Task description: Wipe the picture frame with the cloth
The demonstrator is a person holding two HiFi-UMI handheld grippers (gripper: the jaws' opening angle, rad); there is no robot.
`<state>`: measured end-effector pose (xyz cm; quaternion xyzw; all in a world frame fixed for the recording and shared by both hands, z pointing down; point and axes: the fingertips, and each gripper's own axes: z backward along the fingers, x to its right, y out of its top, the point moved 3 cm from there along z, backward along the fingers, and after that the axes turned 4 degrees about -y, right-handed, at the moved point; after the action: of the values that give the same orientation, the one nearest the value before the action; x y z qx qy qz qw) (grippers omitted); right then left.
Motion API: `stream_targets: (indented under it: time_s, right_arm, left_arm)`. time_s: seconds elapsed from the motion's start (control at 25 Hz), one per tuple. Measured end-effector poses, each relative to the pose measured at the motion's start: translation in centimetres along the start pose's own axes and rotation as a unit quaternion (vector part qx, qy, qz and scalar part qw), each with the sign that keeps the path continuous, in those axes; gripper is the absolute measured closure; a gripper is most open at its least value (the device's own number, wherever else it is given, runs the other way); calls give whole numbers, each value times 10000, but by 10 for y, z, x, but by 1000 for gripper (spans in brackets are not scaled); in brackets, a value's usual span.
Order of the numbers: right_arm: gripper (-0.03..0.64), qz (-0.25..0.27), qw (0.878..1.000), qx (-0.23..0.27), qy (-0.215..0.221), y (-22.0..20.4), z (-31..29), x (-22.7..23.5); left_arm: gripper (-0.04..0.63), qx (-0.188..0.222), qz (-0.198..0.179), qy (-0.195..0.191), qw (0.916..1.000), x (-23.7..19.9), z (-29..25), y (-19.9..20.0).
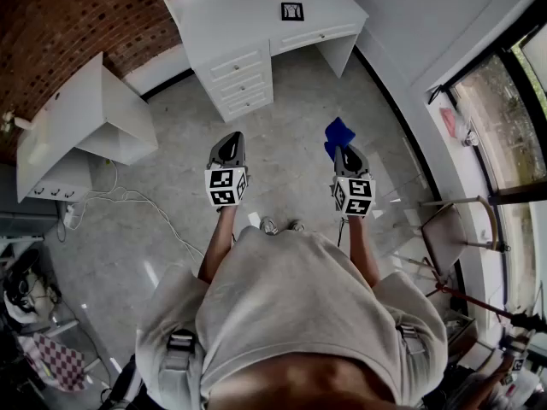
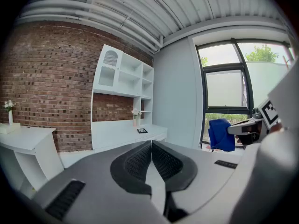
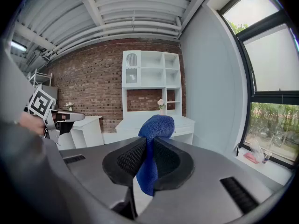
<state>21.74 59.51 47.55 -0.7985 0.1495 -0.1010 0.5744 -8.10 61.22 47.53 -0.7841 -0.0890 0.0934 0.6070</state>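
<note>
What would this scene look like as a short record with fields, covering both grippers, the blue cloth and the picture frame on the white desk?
left gripper: jaws together, nothing between them
right gripper: jaws closed on the blue terry cloth, which bunches above them and hangs below
black-edged square picture frame: on top of the white desk with drawers, against the brick wall
cloth to frame: apart, across open floor
wiping: not yet begun
</note>
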Motion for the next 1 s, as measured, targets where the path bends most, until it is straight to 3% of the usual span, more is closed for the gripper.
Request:
stream_targets:
  time_s: [1.0]
  right_arm:
    - [557,34,9995,6,328,-12,11,31]
  left_arm:
    - [577,-68,-33,77,9999,53,-2,-6]
